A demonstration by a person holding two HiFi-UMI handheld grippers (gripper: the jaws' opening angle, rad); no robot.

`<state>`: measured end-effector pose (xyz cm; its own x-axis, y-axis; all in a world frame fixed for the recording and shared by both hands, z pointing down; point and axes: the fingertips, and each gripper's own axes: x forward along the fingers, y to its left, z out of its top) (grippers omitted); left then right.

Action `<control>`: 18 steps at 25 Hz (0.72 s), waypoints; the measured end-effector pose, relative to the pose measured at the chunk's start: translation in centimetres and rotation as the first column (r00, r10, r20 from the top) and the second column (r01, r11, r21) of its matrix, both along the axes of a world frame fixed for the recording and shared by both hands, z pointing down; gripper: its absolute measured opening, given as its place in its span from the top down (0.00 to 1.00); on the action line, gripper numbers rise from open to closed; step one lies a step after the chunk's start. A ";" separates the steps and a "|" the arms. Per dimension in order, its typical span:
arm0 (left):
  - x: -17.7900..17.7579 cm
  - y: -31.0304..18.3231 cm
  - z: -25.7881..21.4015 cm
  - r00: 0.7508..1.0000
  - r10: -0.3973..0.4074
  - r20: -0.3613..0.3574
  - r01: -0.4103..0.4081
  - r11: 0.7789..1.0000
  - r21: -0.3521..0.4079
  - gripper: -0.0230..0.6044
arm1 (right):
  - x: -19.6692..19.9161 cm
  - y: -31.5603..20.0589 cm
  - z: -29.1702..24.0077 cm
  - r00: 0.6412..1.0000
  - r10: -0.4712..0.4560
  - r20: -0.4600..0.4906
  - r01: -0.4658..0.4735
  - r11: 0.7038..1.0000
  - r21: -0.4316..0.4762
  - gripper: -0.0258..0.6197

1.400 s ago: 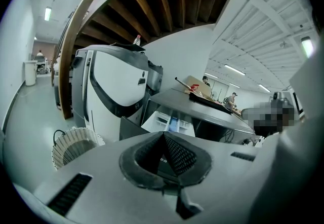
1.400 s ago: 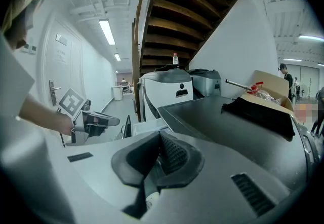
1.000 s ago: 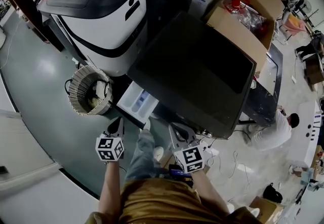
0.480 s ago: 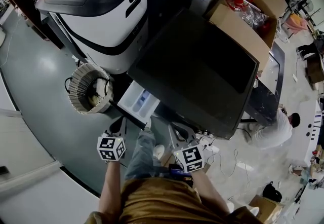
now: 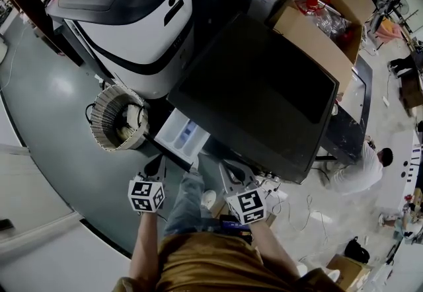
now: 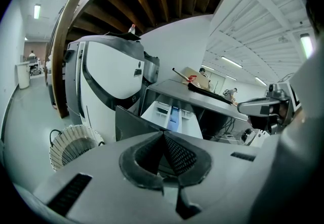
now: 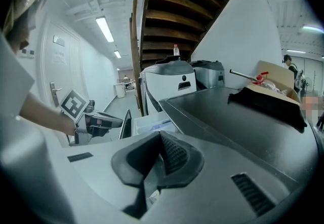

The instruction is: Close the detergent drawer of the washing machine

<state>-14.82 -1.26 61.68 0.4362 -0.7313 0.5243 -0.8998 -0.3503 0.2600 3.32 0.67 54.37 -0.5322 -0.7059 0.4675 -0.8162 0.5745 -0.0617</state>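
The washing machine (image 5: 258, 92) has a dark top. Its white detergent drawer (image 5: 182, 135) stands pulled out at the front left corner, with a blue compartment showing. My left gripper (image 5: 156, 161) hangs just short of the drawer's front, jaws shut and empty. The drawer (image 6: 169, 116) lies straight ahead in the left gripper view. My right gripper (image 5: 228, 166) is shut too and holds nothing, below the machine's front edge to the right of the drawer. In the right gripper view the drawer (image 7: 152, 125) shows just past the jaws, and the left gripper (image 7: 101, 122) is at the left.
A wicker basket (image 5: 117, 119) stands on the floor left of the drawer. A second white machine (image 5: 132, 13) is behind it. An open cardboard box (image 5: 324, 20) sits at the far side. A person (image 5: 360, 168) crouches at the right, and cables (image 5: 291, 201) lie on the floor.
The left gripper has crept slightly right, toward the drawer's front. The right gripper has stayed put, and the drawer is still out.
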 end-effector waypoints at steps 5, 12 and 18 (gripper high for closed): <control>0.2 -0.1 -0.1 1.000 0.020 0.017 -0.020 1.000 -0.003 0.92 | 1.0 -0.6 0.6 1.000 0.011 -0.010 -0.011 1.000 -0.013 0.94; 0.2 -0.3 -0.1 1.000 0.021 0.002 -0.021 1.000 -0.006 0.92 | 1.6 -1.8 0.5 1.000 0.026 -0.009 -0.027 1.000 -0.014 0.94; 0.4 -0.5 -0.2 1.000 0.022 -0.005 -0.022 1.000 -0.007 0.92 | 0.8 -1.8 0.6 1.000 -0.002 0.011 0.003 1.000 -0.022 0.94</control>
<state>-14.41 -1.78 61.53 0.4545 -0.7178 0.5274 -0.8907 -0.3678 0.2671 4.08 -1.10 54.94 -0.5390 -0.6943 0.4769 -0.8140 0.5749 -0.0829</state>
